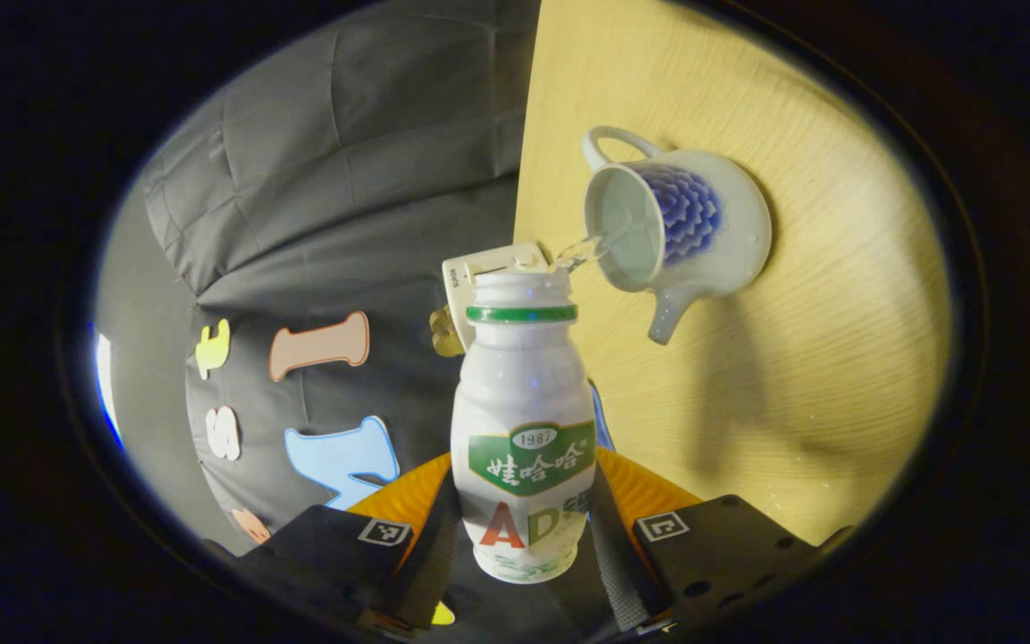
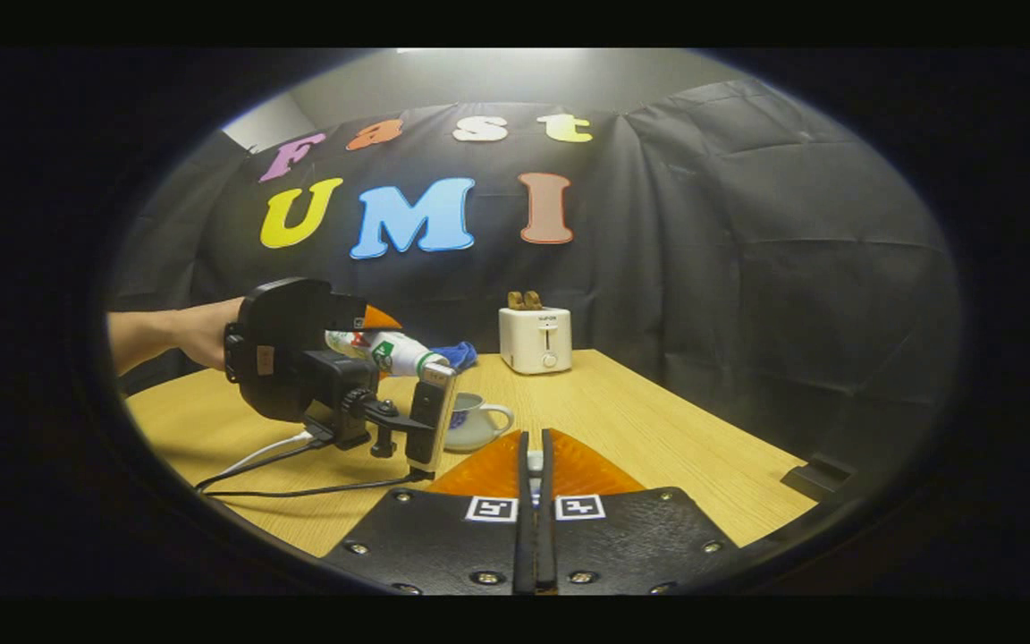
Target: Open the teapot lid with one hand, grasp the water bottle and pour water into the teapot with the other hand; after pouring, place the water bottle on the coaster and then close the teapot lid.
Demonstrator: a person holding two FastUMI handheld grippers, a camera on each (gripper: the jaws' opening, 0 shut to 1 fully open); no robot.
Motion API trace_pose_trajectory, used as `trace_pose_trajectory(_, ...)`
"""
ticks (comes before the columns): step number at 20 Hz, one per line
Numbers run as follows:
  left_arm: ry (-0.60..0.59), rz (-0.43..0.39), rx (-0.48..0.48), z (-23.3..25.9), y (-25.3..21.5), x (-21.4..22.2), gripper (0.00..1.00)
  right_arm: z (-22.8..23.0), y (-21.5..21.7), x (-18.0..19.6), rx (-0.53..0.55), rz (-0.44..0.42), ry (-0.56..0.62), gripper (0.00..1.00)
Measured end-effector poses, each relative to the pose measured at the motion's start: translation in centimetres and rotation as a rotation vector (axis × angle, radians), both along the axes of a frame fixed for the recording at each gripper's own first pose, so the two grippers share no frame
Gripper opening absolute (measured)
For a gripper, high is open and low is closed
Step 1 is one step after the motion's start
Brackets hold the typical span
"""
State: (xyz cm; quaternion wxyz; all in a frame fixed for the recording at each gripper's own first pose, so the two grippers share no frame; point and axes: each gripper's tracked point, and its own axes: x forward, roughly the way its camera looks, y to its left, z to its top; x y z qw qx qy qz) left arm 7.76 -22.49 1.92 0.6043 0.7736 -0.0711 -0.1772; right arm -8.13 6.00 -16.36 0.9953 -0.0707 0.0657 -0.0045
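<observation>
In the left gripper view, my left gripper (image 1: 524, 528) is shut on a white water bottle (image 1: 524, 420) with a green label and green neck ring. The bottle is tipped, and a thin stream of water runs from its mouth into the open white-and-blue teapot (image 1: 703, 228) on the wooden table. The right gripper view shows that gripper (image 2: 363, 344), a hand holding it, the tilted bottle (image 2: 385, 351) and the teapot (image 2: 472, 422) below. My right gripper (image 2: 535, 452) is held off to the side above the table, its fingers pressed together on a small white piece, the teapot lid (image 2: 533, 460), mostly hidden.
A white toaster (image 2: 535, 338) with bread in its slots stands at the table's back edge. A blue object (image 2: 460, 354) lies beyond the bottle. Cables (image 2: 282, 465) trail over the table from the left gripper's mounted phone (image 2: 433, 416). A dark block (image 2: 814, 476) sits at the right edge.
</observation>
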Motion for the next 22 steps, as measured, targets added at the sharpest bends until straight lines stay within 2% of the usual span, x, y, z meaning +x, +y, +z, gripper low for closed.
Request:
trace_pose_trajectory(1,-0.004,0.0,0.004,0.1,0.0,0.0,0.84,0.0,0.1,0.0,0.0,0.003,0.0,0.01)
trace_pose_trajectory(14,-0.055,-0.012,0.065,0.9,-0.3,0.1,0.83,-0.1,0.2,0.1,0.001,0.012,0.006,0.01)
trace_pose_trajectory(15,-0.061,-0.015,0.073,1.0,-0.3,0.0,0.77,-0.2,0.1,0.1,0.002,0.01,0.005,0.01)
trace_pose_trajectory(17,-0.076,-0.023,0.085,1.2,-0.5,0.0,0.77,0.0,-0.2,-0.1,0.01,0.001,-0.002,0.01)
trace_pose_trajectory(18,-0.078,-0.025,0.089,1.2,-0.6,0.0,0.83,-0.1,-0.3,0.0,0.014,-0.004,-0.004,0.01)
trace_pose_trajectory(22,-0.096,-0.032,0.107,1.4,-0.9,-0.2,0.83,-0.2,-0.4,-0.2,0.015,-0.008,-0.001,0.01)
